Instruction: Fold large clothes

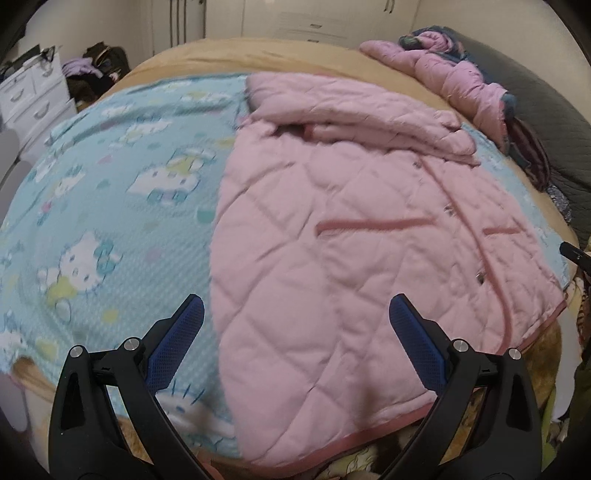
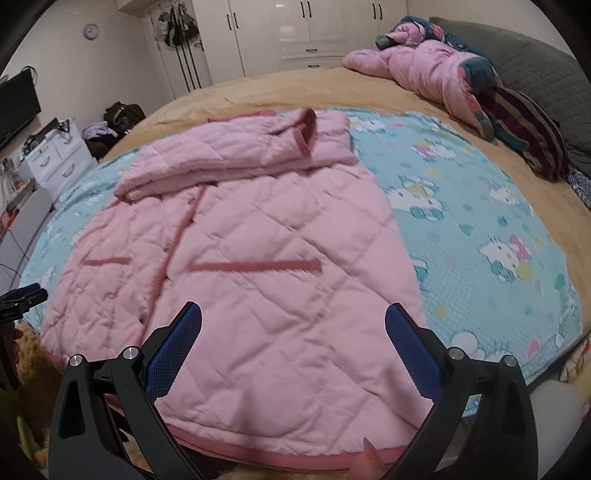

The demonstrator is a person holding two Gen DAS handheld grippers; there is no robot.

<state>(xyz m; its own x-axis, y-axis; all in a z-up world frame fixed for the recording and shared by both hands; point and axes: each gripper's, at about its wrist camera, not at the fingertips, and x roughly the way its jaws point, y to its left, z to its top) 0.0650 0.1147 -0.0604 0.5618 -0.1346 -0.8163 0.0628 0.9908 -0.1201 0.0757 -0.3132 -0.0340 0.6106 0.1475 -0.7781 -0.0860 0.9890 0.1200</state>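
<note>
Jacket, left wrist view: pink quilted jacket [image 1: 343, 236] flat on light-blue cartoon-cat blanket [image 1: 110, 177], front up, darker pink pocket strips and hem trim, sleeves folded across the chest at its far end.
Left gripper: left gripper [image 1: 295, 314] black with blue pads, jaws spread wide, holds nothing, hovers over jacket's near hem, not touching fabric.
Other tong: black tip of right gripper [image 1: 574, 253] at right edge, off the jacket.
Bed: tan bedspread [image 1: 221, 55] under blanket; crumpled pink puffer coat [image 1: 443, 70] far right near grey quilted headboard [image 1: 546, 103].
Room: white drawer unit [image 1: 33, 99] at left.
Jacket, right wrist view: same jacket [image 2: 236, 266] on left part of blanket [image 2: 480, 229], hem nearest camera, snaps along front opening.
Right gripper: right gripper [image 2: 293, 314] wide open, empty, above the hem area.
Other tong: left gripper [image 2: 26, 293] at left edge beside jacket's corner; open or closed cannot tell here.
Background: puffer coat [image 2: 424, 70] far right, white wardrobe doors [image 2: 314, 29], wall clock [image 2: 90, 31].
</note>
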